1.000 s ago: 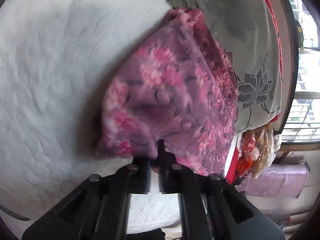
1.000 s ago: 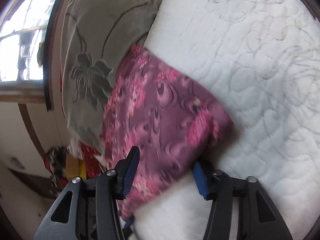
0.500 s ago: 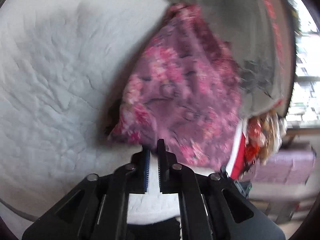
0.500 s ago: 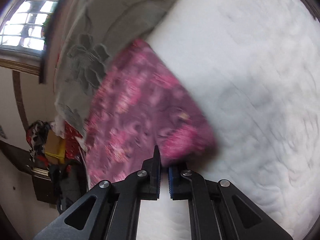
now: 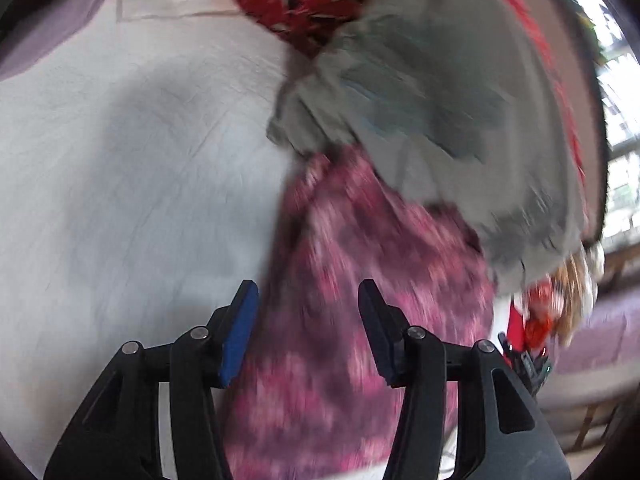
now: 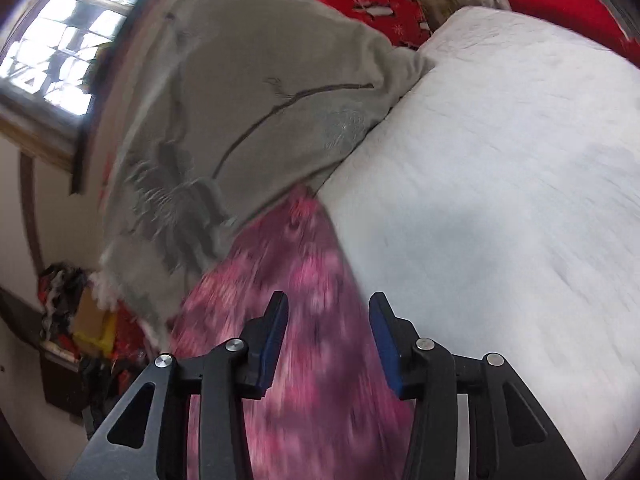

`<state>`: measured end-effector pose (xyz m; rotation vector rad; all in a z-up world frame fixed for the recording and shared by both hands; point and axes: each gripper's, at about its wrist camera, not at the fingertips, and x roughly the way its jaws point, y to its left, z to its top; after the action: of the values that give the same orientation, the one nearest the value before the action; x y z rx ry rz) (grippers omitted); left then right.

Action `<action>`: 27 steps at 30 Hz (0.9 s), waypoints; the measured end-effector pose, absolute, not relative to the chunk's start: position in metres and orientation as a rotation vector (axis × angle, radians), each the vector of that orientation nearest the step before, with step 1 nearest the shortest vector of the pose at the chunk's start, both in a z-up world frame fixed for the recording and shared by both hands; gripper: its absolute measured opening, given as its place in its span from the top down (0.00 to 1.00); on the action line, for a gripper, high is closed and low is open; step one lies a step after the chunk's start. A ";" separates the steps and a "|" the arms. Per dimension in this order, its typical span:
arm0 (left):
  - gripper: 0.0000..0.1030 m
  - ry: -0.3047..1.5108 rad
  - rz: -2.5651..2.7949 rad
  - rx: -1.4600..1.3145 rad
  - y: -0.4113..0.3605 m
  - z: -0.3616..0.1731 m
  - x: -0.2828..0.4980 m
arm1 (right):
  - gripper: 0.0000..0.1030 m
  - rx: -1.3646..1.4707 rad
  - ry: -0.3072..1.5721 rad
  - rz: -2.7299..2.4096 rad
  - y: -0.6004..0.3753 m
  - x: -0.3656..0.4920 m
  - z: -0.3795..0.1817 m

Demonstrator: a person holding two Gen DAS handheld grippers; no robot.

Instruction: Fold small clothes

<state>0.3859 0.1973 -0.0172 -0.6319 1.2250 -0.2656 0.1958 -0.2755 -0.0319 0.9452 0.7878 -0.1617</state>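
Jaws on both my L gripper [image 5: 308, 320] & R gripper [image 6: 328, 328] just opened, nothing pinched now; pink floral garment [image 5: 360, 300] released onto white quilt [image 6: 500, 160], fold prob done.

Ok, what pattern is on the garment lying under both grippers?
A pink and purple floral print on the garment, blurred in both views; the right wrist view shows it slightly better.

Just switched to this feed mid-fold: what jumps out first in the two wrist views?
The pink floral garment dominates, lying on the white quilted bed directly ahead of both tongs. The left tongs and right tongs stand open over it, jaws just opened, nothing pinched. A grey flower-printed cloth overlaps the garment's far end.
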 end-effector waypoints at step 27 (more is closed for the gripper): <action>0.93 1.157 -0.276 -0.631 0.178 0.002 0.389 | 0.87 0.766 0.741 -0.162 -0.269 0.239 -0.017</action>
<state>0.3887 0.1777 0.0015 -0.6314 1.1575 -0.2759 0.2394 -0.2688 -0.0174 0.7664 0.7412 -0.1619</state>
